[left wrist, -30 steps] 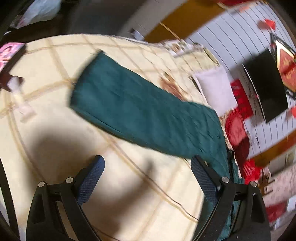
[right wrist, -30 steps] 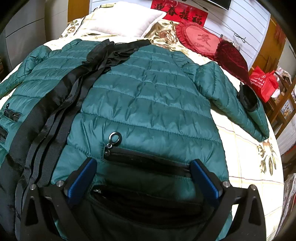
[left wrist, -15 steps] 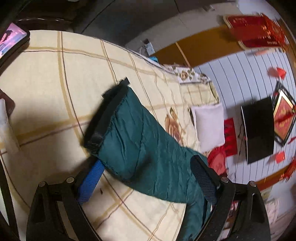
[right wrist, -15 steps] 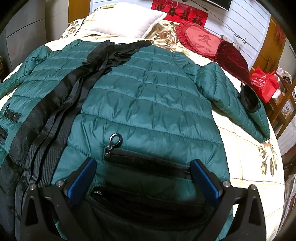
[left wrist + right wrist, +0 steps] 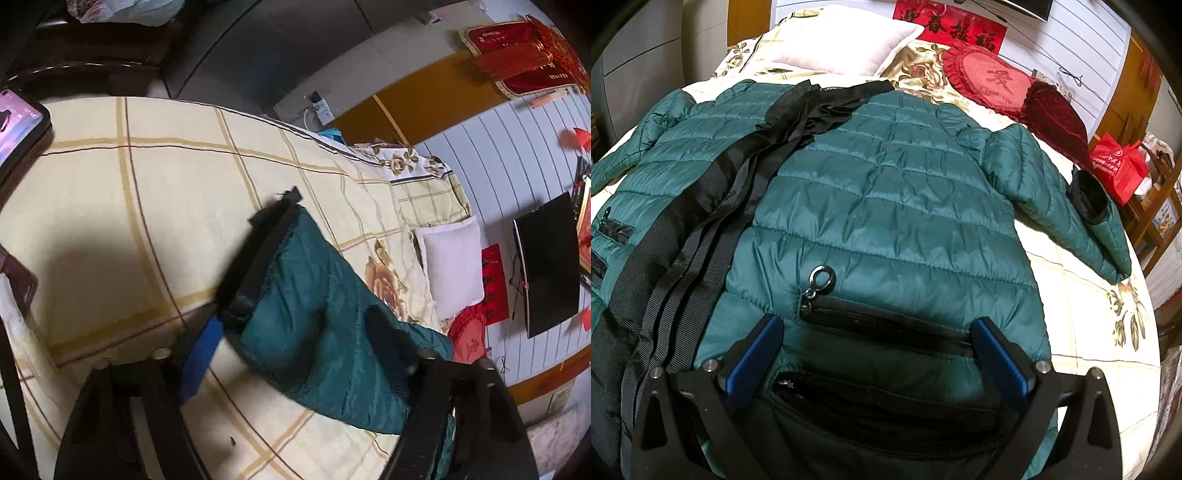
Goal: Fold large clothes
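Note:
A dark green quilted jacket (image 5: 886, 184) lies spread front-up on the bed, its black placket (image 5: 701, 221) running down the left. My right gripper (image 5: 875, 350) rests open over the hem, its blue pads either side of a black zip pocket (image 5: 886, 325). In the left wrist view one jacket sleeve (image 5: 314, 280) with a black cuff (image 5: 258, 258) lies across the checked sheet (image 5: 147, 203). My left gripper (image 5: 295, 321) is closing its jaws, and the sleeve is bunched between the pads just behind the cuff.
A lit phone (image 5: 14, 129) lies at the bed's left edge. A white pillow (image 5: 842, 48) and red cushions (image 5: 990, 81) sit at the head of the bed. A red bag (image 5: 1119, 166) stands beside the bed on the right. A dark screen (image 5: 546, 269) hangs on the wall.
My left gripper has moved in along the sleeve to its cuff end, and its jaws have narrowed onto the fabric. The right gripper and the jacket body have not moved.

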A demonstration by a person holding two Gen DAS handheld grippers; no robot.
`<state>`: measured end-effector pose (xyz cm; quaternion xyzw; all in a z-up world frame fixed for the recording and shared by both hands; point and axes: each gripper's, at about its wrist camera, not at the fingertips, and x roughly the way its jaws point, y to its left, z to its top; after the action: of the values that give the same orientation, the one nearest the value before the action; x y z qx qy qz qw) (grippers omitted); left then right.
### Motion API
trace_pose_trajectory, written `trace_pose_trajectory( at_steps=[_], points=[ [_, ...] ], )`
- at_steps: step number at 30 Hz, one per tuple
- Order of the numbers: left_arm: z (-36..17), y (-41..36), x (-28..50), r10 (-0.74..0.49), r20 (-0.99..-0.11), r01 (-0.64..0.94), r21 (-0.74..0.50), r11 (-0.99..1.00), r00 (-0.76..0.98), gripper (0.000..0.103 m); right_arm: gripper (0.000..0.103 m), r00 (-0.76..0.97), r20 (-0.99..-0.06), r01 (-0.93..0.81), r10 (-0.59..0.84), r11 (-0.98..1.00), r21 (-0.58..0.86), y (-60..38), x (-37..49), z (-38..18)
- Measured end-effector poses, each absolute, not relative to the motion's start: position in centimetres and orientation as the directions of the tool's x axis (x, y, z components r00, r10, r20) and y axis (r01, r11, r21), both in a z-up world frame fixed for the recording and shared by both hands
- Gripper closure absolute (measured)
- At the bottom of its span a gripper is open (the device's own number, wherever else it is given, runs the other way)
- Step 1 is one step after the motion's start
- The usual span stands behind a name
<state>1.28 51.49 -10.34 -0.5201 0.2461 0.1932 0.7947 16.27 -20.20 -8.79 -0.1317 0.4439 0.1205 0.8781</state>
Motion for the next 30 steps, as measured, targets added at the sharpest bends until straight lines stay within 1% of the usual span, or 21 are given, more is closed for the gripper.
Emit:
trace_pose_trajectory(
  at_steps=[2, 3, 4, 9, 12, 15, 17, 22, 26, 30],
  points=[
    [-10.6, 51.7, 1.1, 0.066, -0.616, -0.590, -0.711, 0.384, 0.785, 0.093, 0.000, 0.577, -0.811, -0.329, 0.095, 0.936, -0.124, -20.2, 16.3, -8.8],
    [-10.7, 51.8, 1.1, 0.070, -0.630, -0.603, -0.698, 0.385, 0.774, 0.100, 0.000, 0.577, -0.811, -0.329, 0.095, 0.936, -0.124, -20.2, 16.3, -8.8],
    [-10.8, 51.9, 1.1, 0.075, -0.645, -0.618, -0.683, 0.389, 0.760, 0.103, 0.000, 0.577, -0.811, -0.329, 0.095, 0.936, -0.124, -20.2, 16.3, -8.8],
    [-9.8, 51.3, 1.0, 0.103, -0.650, -0.626, -0.657, 0.420, 0.753, 0.103, 0.000, 0.577, -0.811, -0.328, 0.095, 0.936, -0.124, -20.2, 16.3, -8.8],
    [-7.7, 50.3, 1.2, 0.134, -0.624, -0.605, -0.647, 0.464, 0.770, 0.103, 0.000, 0.573, -0.814, -0.330, 0.093, 0.935, -0.126, -20.2, 16.3, -8.7],
    [-5.1, 48.7, 2.2, 0.128, -0.583, -0.554, -0.647, 0.524, 0.802, 0.103, 0.000, 0.576, -0.814, -0.338, 0.077, 0.929, -0.152, -19.8, 16.3, -8.1],
    [-3.2, 46.9, 3.3, 0.096, -0.554, -0.502, -0.651, 0.570, 0.827, 0.103, 0.000, 0.599, -0.798, -0.331, 0.069, 0.929, -0.167, -19.7, 16.1, -7.4],
    [0.9, 39.9, 7.6, -0.035, -0.486, -0.343, -0.664, 0.664, 0.873, 0.103, 0.000, 0.643, -0.764, -0.271, 0.055, 0.949, -0.160, -21.2, 15.5, -5.4],
    [2.7, 34.4, 11.2, -0.111, -0.456, -0.264, -0.677, 0.687, 0.883, 0.103, 0.000, 0.647, -0.762, -0.180, 0.030, 0.977, -0.114, -24.3, 15.3, -4.3],
    [4.5, 29.1, 14.3, -0.177, -0.440, -0.184, -0.661, 0.727, 0.881, 0.103, 0.000, 0.646, -0.763, -0.101, 0.002, 0.991, -0.082, -27.9, 14.7, -3.8]
  ],
)
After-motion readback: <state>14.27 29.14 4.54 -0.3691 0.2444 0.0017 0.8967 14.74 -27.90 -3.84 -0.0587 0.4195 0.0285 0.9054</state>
